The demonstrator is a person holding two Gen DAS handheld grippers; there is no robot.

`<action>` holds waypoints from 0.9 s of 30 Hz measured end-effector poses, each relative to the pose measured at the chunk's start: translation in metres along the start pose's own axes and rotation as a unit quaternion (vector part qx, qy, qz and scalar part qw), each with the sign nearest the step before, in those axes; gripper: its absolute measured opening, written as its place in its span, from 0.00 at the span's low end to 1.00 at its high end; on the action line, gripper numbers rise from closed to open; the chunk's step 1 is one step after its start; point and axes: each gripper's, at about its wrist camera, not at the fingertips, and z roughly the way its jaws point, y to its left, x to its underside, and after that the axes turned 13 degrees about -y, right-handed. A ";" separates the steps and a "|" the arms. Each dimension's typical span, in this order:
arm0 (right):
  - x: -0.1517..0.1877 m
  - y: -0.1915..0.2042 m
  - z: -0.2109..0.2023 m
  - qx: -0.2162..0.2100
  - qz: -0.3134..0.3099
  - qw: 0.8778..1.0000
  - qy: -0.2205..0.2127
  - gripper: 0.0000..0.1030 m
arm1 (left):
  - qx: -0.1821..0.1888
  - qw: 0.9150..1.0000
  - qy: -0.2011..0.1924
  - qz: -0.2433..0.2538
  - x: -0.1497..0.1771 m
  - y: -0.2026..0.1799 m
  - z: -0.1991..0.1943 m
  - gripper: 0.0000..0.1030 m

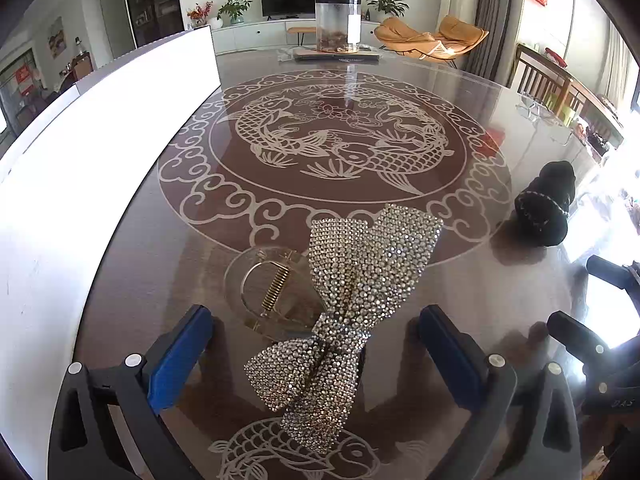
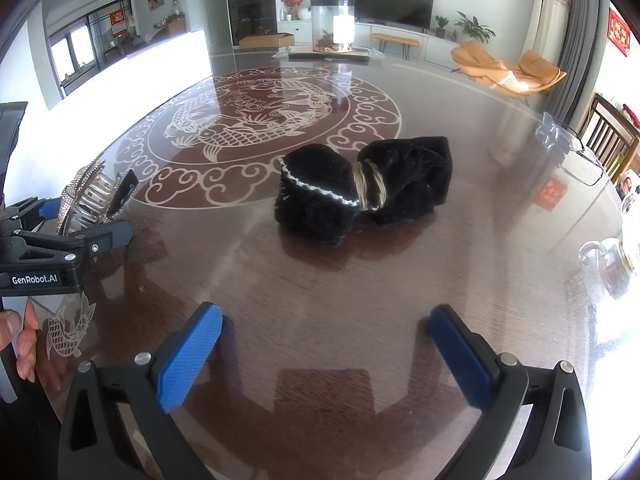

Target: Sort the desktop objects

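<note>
Both my tongs are wide, nothing gripped

Left gripper [image 1: 316, 344] hangs over the rhinestone bow hair clip [image 1: 340, 320]. The bow lies between the blue pads [image 1: 180, 356] but neither pad touches it. Its knot sits about centre of the gap, one wing fans out toward 1 o'clock, the other runs down to 6. A clear acrylic claw clip [image 1: 266, 288] with a brass spring lies just beside it at 10 o'clock, partly tucked under the bow's edge

Right gripper [image 2: 326, 356] is aimed at bare table glass [image 2: 320, 280]. The black velvet bow scrunchie [image 2: 362, 186] is at 12 o'clock from it, well apart, resting on the rim of the etched fish medallion [image 2: 248, 120]. In that view my left gripper shows at 9 o'clock with the rhinestone clip under it

Judgement on the step: looks like the start of a pickup, one accessory per hand

- Left: close on the knot, the narrowest and stiffest part. Wings are wide and will probably slip or flex
- Keep the lower pad clear of the acrylic clip or it drags along
- Right: advance toward 12 first, then close across the gold-wrapped centre band [image 2: 370, 186], not the soft lobes
- Glass is slick, so come down, don't push sideways

Where the sorted things go I can't tell
</note>
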 end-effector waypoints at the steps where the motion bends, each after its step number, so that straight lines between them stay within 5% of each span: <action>1: 0.000 0.000 0.000 0.000 0.000 1.000 0.000 1.00 | 0.001 1.000 0.000 0.000 0.000 0.000 0.000 1.00; 27: 0.000 0.000 0.000 -0.001 0.001 1.000 0.000 1.00 | 0.004 1.000 0.000 0.002 -0.001 0.001 0.001 1.00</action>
